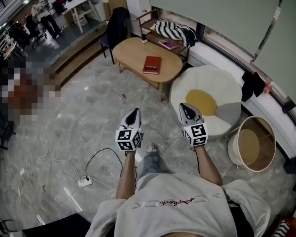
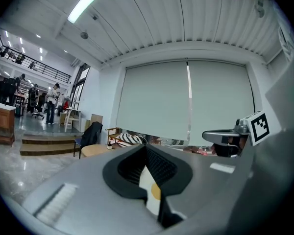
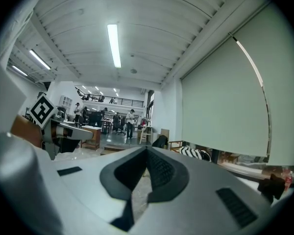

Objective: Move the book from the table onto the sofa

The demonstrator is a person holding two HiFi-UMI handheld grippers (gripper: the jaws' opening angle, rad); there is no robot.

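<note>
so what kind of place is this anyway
Probably a lounge corner of an open office or studio: a low wooden table with a red book, an egg-shaped soft seat, and people beyond some steps.

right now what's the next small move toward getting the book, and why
Probably step forward toward the wooden table: the red book lies flat on it, well ahead of the left hand-held gripper and the right hand-held gripper, both shut and empty, so neither looks able to reach it yet.
</note>
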